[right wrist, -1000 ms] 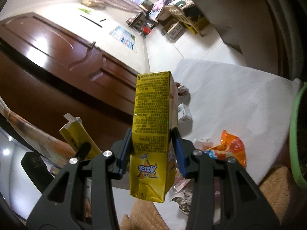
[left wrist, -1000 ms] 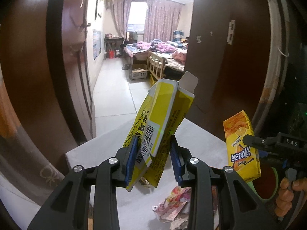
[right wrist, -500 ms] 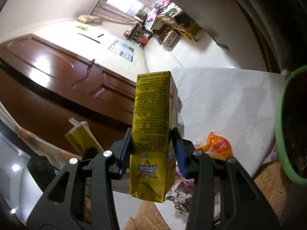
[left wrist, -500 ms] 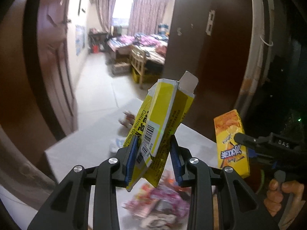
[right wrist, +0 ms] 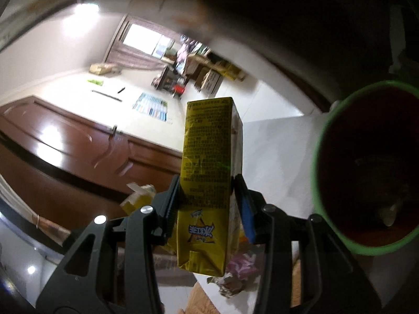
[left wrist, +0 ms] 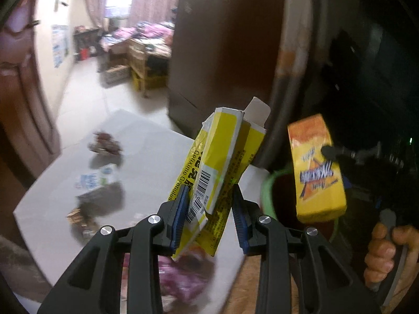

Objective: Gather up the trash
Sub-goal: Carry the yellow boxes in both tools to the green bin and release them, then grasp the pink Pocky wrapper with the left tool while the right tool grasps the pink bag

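Observation:
My left gripper is shut on a crushed yellow medicine box with a barcode and an open white flap, held upright over the white table. My right gripper is shut on a yellow drink carton, which also shows at the right of the left wrist view as the same drink carton. A green-rimmed bin with a dark red inside lies just right of the carton, its mouth facing the camera. A slice of the green bin rim appears behind the medicine box. A hand grips the right tool's handle.
Loose litter lies on the white table: a small white box, dark wrappers, a pink wrapper under my left gripper and crumpled wrappers under my right. A brown door and a dark cabinet flank the table.
Both grippers swung toward the bin with their boxes still gripped. The bin's mouth has come into the right wrist view, and the left view now looks down on more of the table.

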